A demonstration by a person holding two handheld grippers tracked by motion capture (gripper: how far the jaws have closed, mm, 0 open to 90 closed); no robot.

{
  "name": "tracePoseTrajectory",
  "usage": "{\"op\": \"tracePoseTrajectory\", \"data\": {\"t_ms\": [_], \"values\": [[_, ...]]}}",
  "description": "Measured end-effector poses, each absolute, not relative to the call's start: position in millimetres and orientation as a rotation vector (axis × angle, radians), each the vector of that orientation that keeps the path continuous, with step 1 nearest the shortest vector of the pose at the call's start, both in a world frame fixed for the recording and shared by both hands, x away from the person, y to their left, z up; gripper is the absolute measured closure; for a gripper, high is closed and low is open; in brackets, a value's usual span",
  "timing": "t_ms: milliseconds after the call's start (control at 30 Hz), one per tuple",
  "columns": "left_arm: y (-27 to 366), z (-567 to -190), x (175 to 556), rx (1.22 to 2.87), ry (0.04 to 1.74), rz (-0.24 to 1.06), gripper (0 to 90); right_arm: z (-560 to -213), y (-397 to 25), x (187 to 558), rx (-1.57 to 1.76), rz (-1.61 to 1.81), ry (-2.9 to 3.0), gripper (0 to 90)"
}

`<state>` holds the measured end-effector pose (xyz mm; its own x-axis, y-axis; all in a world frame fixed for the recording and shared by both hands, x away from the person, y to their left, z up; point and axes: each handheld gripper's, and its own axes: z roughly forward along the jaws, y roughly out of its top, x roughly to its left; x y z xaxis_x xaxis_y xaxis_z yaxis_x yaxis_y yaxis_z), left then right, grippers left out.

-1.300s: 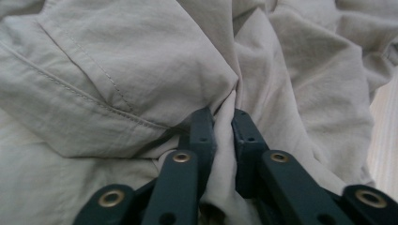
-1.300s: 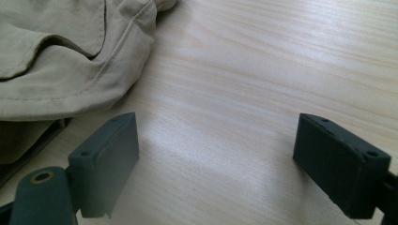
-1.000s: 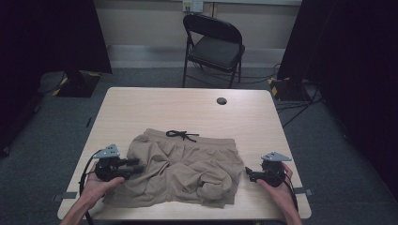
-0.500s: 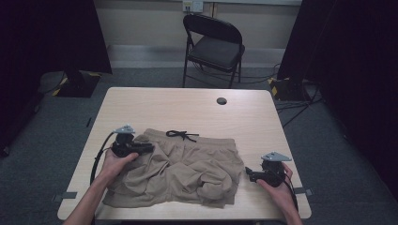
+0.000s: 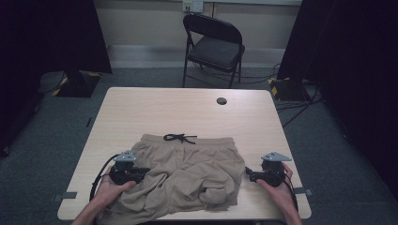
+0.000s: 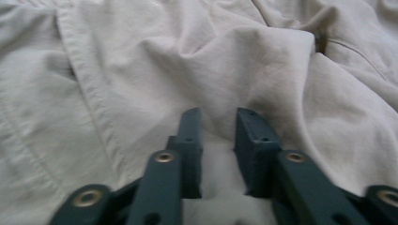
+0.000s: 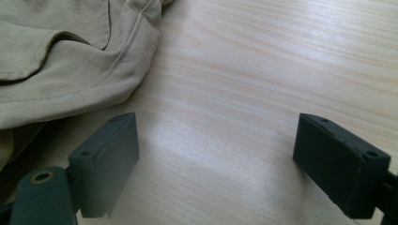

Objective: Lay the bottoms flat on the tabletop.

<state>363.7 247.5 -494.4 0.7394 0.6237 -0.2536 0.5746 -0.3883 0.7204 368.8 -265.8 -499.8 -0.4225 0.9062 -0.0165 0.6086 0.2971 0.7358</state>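
Khaki shorts [image 5: 187, 176] lie crumpled on the near half of the pale wooden surface [image 5: 187, 112], waistband toward the far side, with a black drawstring [image 5: 179, 138] tied in a bow at the middle of that band. The cloth is bunched into folds across the legs, and the lower left part reaches the near edge of the surface.

From the high view, the left gripper [image 5: 141, 171] lies low at the left side of the shorts, its tips on the fabric, held by the person's left hand [image 5: 110, 187]. In the left gripper view its jaws stand close together with a narrow gap, and a small ridge of the light cloth [image 6: 218, 140] rises between them; whether the pads actually pinch the fabric I cannot tell.

The right gripper [image 5: 248, 174] rests on bare wood just beside the right edge of the shorts, held by the right hand [image 5: 277, 187]. In the right gripper view its jaws are spread wide with plain wood grain between them, and a hemmed edge of the shorts [image 7: 70, 70] lies just past the left jaw, not between the two.

A small dark round spot [image 5: 221, 101] sits on the far part of the surface, well apart from the shorts. Beyond it a black folding chair [image 5: 213, 47] stands on the grey floor
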Motion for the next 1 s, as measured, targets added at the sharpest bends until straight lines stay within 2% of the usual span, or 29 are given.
{"op": "tracePoseTrajectory", "data": {"t_ms": [67, 133, 167, 267, 400, 567, 833, 933, 1000], "values": [[252.3, -491.0, 367.5, 2.068, 0.916, 0.065, 63.8, -499.6, -265.6, 368.7, 1.351, 0.926, 2.140, 14.4], [256.6, -486.7, 370.0, 2.040, 0.920, 0.066, 63.1, -499.4, -265.5, 369.0, 1.347, 0.928, 2.142, 14.8], [264.4, -478.4, 373.4, 1.999, 0.932, 0.085, 62.1, -496.0, -265.4, 371.0, 1.364, 0.921, 2.160, 21.7], [279.5, -463.8, 382.6, 1.937, 0.956, 0.132, 61.9, -486.0, -263.8, 375.2, 1.374, 0.961, 2.140, 21.9], [296.2, -456.8, 404.7, 1.892, 1.029, 0.184, 60.1, -468.0, -254.9, 384.1, 1.337, 1.027, 2.128, 26.6], [302.7, -466.7, 428.2, 1.886, 1.112, 0.185, 52.8, -458.9, -235.1, 406.3, 1.313, 1.102, 2.160, 30.4], [304.0, -490.5, 432.5, 1.914, 1.180, 0.179, 43.0, -482.5, -212.6, 428.7, 1.326, 1.066, 2.272, 31.3], [302.1, -496.2, 432.0, 1.923, 1.169, 0.178, 44.1, -486.7, -211.4, 429.8, 1.342, 1.049, 2.267, 38.9], [299.5, -496.4, 432.0, 1.924, 1.167, 0.171, 49.9, -486.8, -209.6, 429.3, 1.327, 1.048, 2.264, 47.0]]}}
